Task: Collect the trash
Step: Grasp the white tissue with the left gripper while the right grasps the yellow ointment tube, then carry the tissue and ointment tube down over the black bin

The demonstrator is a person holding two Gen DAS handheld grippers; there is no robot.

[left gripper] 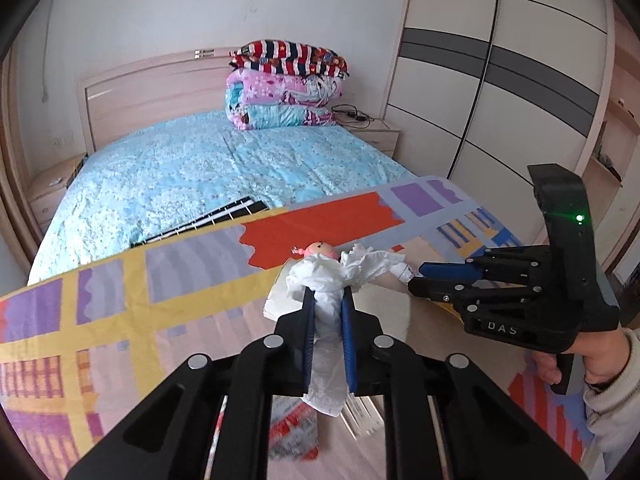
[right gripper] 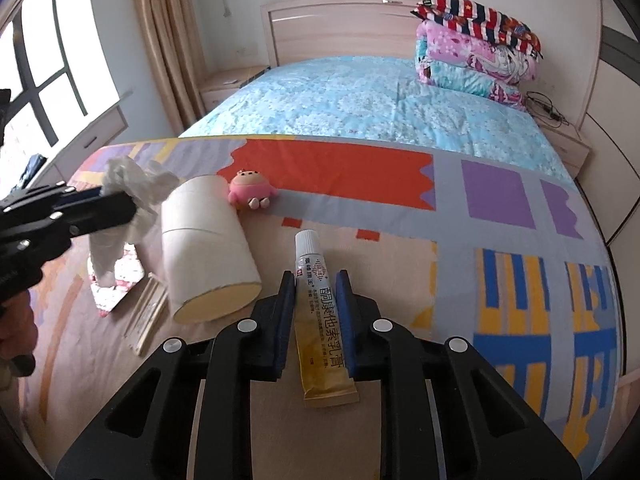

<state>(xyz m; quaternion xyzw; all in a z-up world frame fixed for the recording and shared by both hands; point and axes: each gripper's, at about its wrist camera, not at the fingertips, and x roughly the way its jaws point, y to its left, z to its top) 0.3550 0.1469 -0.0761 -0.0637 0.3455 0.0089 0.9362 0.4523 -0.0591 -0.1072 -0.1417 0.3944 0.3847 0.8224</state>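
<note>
My left gripper [left gripper: 328, 300] is clamped on a crumpled white tissue [left gripper: 340, 276], its blue pads pressing the wad from both sides while one end hangs below the jaws, above the patterned cloth of orange, purple and yellow blocks [right gripper: 500, 196] that covers the table. My right gripper [right gripper: 316, 280] is closed on a white and yellow ointment tube with printed characters [right gripper: 320, 312], the white cap pointing away from me and the flat crimped end toward me. In the right wrist view a tall cream cardboard cylinder [right gripper: 208, 244] stands tilted between the two grippers, with a small pink plush toy [right gripper: 252, 190] just behind it on the cloth. A red-and-white printed packet [right gripper: 120, 276] and a clear flat wrapper [right gripper: 148, 312] lie on the cloth under the hanging tissue. Beyond the table is a bed with a light blue floral cover [left gripper: 208, 168] and a stack of folded quilts [left gripper: 284, 88] by the headboard.
</note>
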